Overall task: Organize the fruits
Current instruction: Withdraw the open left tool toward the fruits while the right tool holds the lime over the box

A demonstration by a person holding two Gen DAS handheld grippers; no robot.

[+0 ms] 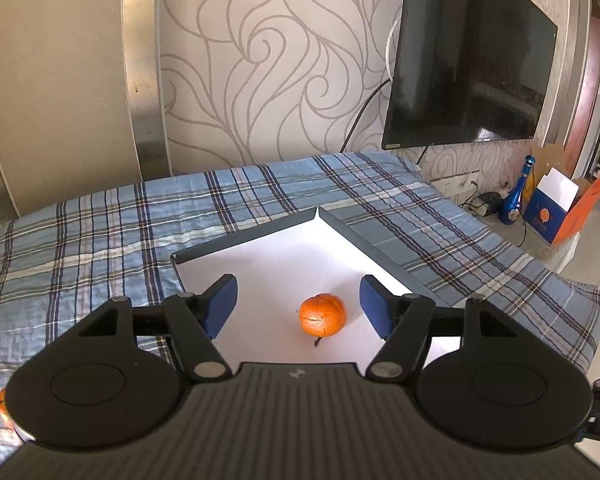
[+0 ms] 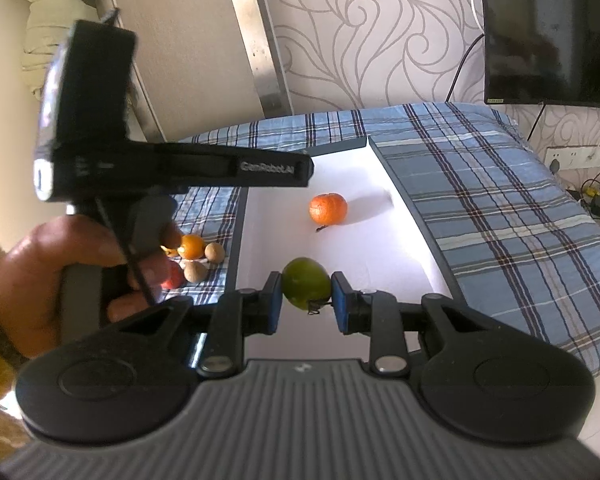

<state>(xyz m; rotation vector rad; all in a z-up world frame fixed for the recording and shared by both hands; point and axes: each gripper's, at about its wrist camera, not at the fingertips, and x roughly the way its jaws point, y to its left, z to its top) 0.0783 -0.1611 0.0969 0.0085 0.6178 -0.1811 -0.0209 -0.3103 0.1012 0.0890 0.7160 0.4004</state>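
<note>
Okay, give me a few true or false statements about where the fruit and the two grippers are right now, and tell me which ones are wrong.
1. The right gripper is shut on a green fruit. True.
2. The orange tangerine lies on the plaid cloth outside the tray. False: it rests on the white floor of the tray.
3. The left gripper is clamped on the tangerine. False: its blue pads stand apart on either side, clear of the fruit.
4. More fruit lies on the plaid cloth beside the tray. True.
5. The green fruit already lies in the tray. False: it is held above the tray's near end.
</note>
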